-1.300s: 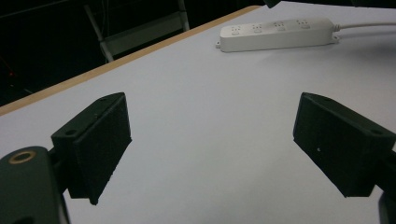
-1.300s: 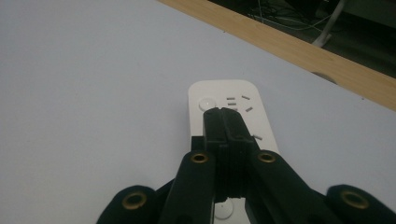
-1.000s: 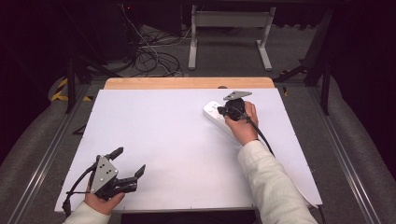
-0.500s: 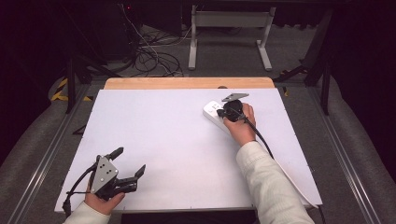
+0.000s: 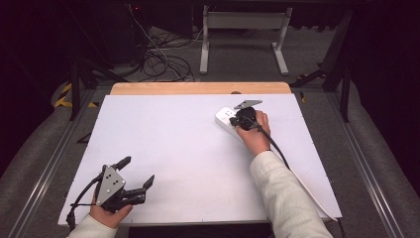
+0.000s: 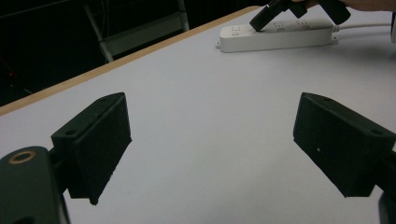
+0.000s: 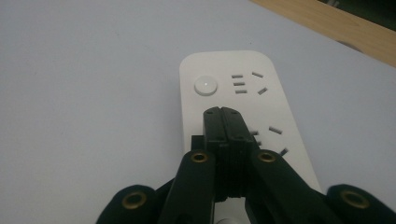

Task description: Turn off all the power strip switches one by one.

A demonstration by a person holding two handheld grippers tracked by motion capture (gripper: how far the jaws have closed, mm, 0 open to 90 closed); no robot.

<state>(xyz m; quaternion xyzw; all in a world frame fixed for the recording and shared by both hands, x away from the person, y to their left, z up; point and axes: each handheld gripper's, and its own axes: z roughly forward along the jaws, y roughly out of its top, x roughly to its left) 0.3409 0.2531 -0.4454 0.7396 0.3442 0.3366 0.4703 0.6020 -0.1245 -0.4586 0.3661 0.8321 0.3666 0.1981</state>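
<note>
A white power strip (image 5: 226,119) lies at the back right of the white table top; I see it too in the left gripper view (image 6: 275,35) and in the right gripper view (image 7: 233,88). Its round switch button (image 7: 206,86) sits near the rounded end, with socket slots beside it. My right gripper (image 7: 223,113) is shut, jaws pressed together with nothing between them, hovering over the strip just short of the button. It shows from above as well (image 5: 236,120). My left gripper (image 5: 136,171) rests open at the front left corner, its jaws wide apart over bare table (image 6: 210,135).
The strip's white cord (image 5: 309,191) runs along the right side of the table (image 5: 163,144) toward the front edge. A wooden board edge (image 5: 198,88) lines the back. Beyond it on the floor lie cables (image 5: 163,62) and a metal stand (image 5: 242,29).
</note>
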